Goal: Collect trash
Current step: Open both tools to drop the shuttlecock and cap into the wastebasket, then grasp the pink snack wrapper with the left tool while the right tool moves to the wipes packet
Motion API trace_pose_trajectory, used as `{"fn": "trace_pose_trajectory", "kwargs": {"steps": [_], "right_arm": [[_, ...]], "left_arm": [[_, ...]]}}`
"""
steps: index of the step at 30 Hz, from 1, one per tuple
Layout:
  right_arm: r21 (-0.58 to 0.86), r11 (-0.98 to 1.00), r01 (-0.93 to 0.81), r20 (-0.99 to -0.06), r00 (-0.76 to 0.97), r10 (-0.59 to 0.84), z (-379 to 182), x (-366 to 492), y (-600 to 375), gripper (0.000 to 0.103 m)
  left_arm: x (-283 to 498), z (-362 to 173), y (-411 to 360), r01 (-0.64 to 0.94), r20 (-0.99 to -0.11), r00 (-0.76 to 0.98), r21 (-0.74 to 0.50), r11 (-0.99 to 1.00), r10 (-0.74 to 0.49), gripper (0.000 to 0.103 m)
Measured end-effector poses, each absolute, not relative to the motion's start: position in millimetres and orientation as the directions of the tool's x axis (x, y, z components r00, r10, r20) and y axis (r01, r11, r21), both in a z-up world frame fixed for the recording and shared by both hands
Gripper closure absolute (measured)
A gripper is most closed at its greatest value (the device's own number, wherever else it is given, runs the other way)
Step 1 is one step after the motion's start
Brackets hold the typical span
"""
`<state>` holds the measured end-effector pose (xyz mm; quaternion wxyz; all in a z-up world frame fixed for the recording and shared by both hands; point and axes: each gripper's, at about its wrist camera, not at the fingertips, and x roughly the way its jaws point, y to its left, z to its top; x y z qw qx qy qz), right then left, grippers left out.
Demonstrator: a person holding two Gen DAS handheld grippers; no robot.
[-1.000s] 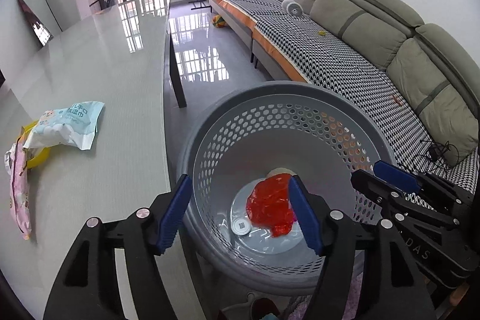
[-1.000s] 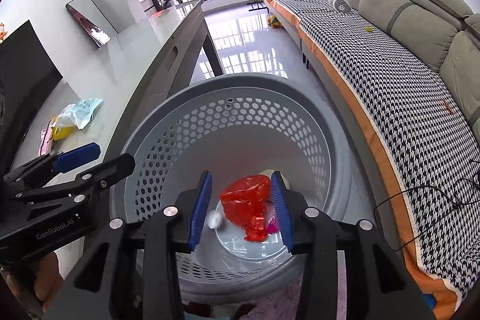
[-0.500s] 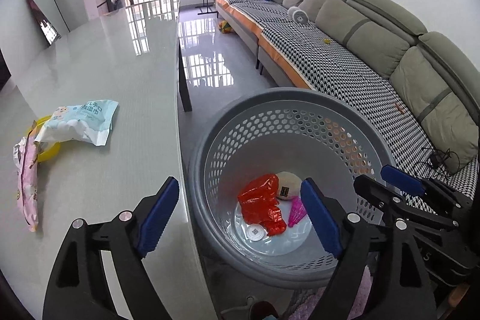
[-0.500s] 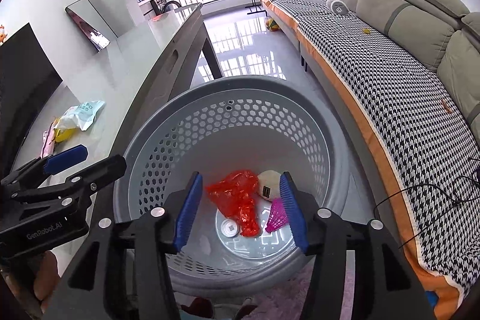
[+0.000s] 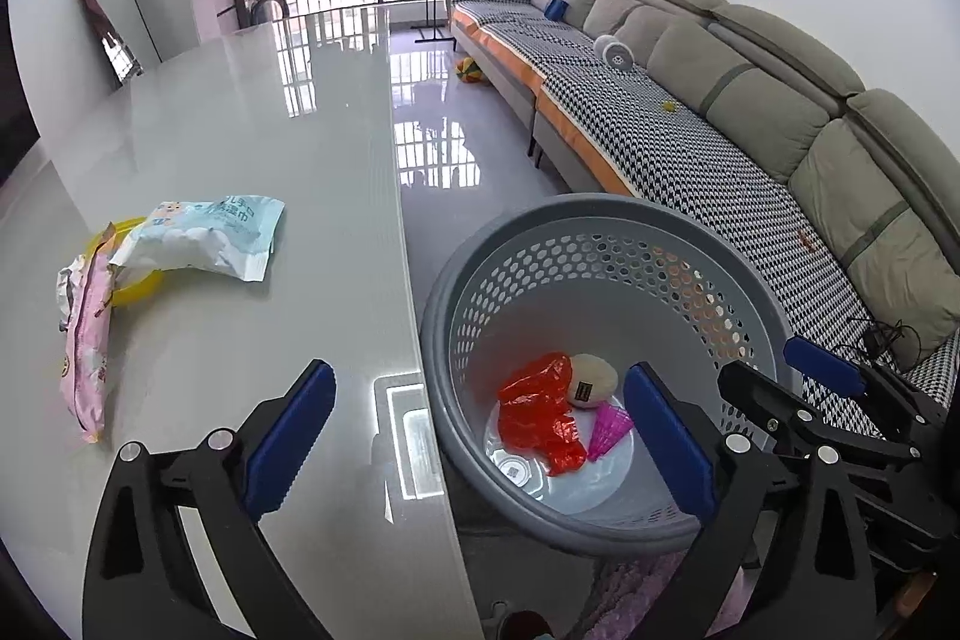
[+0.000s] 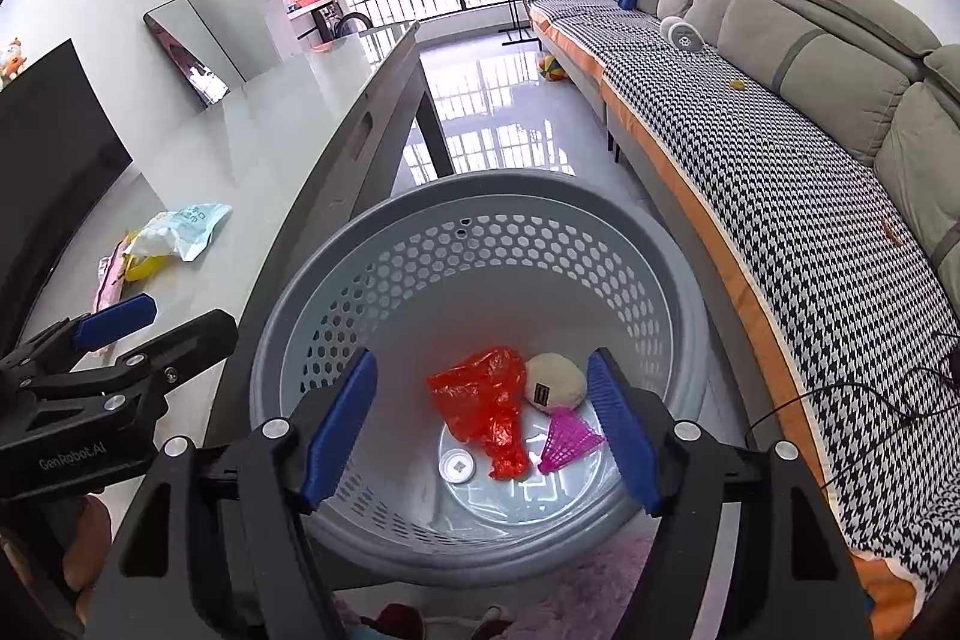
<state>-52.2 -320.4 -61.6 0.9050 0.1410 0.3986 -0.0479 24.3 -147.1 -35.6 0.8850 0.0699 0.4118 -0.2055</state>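
On the table (image 5: 240,148), wrappers (image 5: 204,238) beside basket (image 5: 600,208).

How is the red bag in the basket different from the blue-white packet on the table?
The red bag is crumpled and plain; the blue-white packet lies flatter and has printing. The red bag is inside the grey basket; the packet sits on the table, overlapping a yellow thing. Neither is held.

My blue-padded black fingers (image 6: 339,424), grey basket (image 6: 480,196) with honeycomb holes, red bag (image 6: 489,400), cream pouch (image 6: 555,379), pink shuttlecock (image 6: 567,439), pale grey glossy desk (image 5: 240,148), light-blue wipes packet (image 5: 204,235), pink wrapper (image 5: 87,334), black-and-white houndstooth sofa cover (image 5: 690,148) edged orange.
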Motion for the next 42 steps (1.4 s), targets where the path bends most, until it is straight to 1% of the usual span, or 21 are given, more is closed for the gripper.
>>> {"fn": "trace_pose_trajectory", "kwargs": {"steps": [16,20,27,33,42], "right_arm": [[0.190,0.976,0.103,-0.720,0.691,0.067,-50,-39,-262,0.032],[0.183,0.980,0.078,-0.718,0.691,0.080,-47,-32,-246,0.031],[0.180,0.983,0.026,-0.720,0.685,0.113,-44,-13,-219,0.031],[0.189,0.982,-0.007,-0.728,0.670,0.145,-47,4,-204,0.031],[0.201,0.979,-0.017,-0.739,0.654,0.163,-53,21,-200,0.031]], "left_arm": [[31,-26,-69,0.287,-0.732,0.637,-0.068,0.956,-0.243,0.008],[37,-23,-44,0.234,-0.721,0.660,-0.067,0.970,-0.210,0.008],[55,-19,-4,0.122,-0.709,0.697,-0.032,0.992,-0.109,0.007],[78,-25,29,0.033,-0.732,0.680,-0.023,0.999,-0.040,0.007],[104,-46,48,-0.046,-0.781,0.625,-0.043,0.998,-0.005,0.007]]}}
